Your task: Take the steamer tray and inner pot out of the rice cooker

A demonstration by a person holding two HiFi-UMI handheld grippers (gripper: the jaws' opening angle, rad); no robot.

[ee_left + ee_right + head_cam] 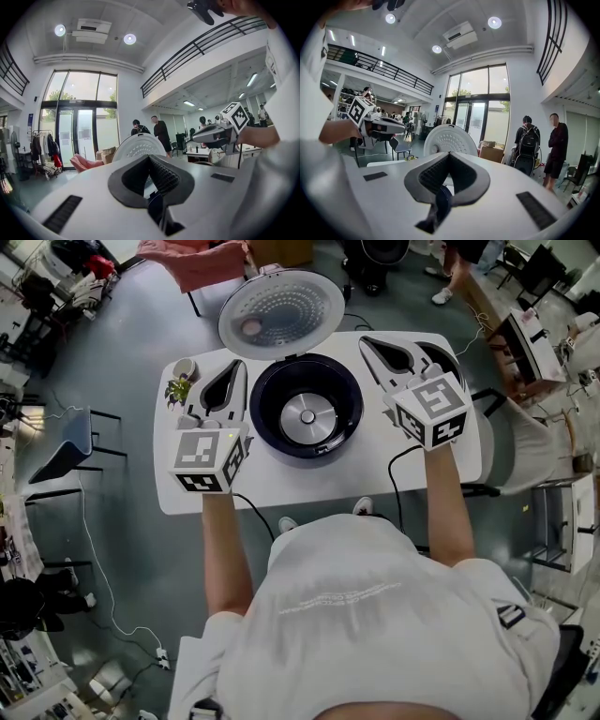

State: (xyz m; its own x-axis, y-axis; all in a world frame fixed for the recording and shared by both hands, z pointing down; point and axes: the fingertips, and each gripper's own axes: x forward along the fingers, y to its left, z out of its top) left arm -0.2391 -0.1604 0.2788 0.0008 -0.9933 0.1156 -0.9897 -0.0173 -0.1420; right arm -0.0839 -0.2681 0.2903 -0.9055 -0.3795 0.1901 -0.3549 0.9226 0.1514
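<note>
The rice cooker [306,409] stands open in the middle of the white table [281,482]. Its perforated lid [281,313] is tipped up behind it. Inside, the dark bowl has a round silver disc [307,414] at the bottom. My left gripper [237,365] is held to the left of the cooker, jaws shut and empty. My right gripper [367,339] is held to the right, also shut on nothing. The left gripper view looks past its shut jaws [149,157] to the lid [138,144] and the right gripper [215,133]. The right gripper view shows its own shut jaws [449,154], the lid [450,138] and the left gripper [384,126].
A small potted plant [178,388] and a cup [185,367] sit at the table's far left corner. Cables run off the near edge. A chair [66,451] stands to the left and a pink-draped chair [192,263] beyond the table. People stand in the background [555,145].
</note>
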